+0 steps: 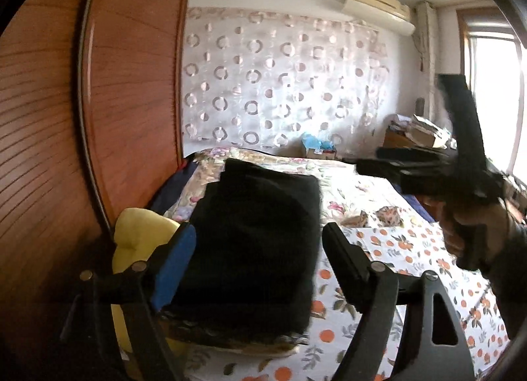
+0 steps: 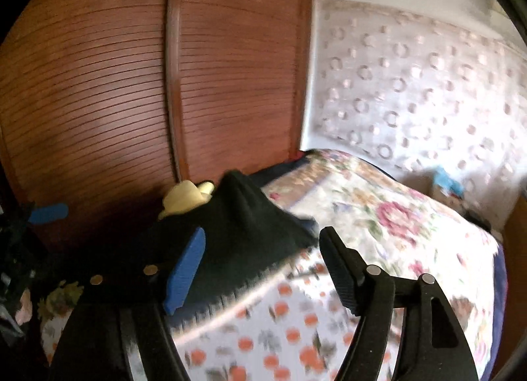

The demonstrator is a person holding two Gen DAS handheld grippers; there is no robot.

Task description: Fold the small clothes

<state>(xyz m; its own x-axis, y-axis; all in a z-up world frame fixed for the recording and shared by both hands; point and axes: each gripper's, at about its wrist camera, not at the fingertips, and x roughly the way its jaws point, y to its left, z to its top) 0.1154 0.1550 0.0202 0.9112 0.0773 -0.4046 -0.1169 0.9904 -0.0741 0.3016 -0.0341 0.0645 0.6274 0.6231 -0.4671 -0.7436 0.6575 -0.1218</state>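
A folded black garment (image 1: 257,242) lies on the bed at its left side, by the wooden wardrobe. My left gripper (image 1: 260,236) is open just above and in front of it, its jaws wide apart and empty. The black garment also shows in the right wrist view (image 2: 243,236), blurred. My right gripper (image 2: 263,242) is open and empty near the garment's right edge. In the left wrist view the right gripper (image 1: 428,167) is held up in a hand at the right, above the bed.
The bed has an orange-print sheet (image 1: 395,249) and a floral cover (image 2: 378,209). A yellow cushion (image 1: 138,236) lies left of the garment against the wooden wardrobe (image 1: 98,101). A patterned curtain (image 1: 280,84) hangs behind. A cluttered table (image 1: 415,134) stands by the window.
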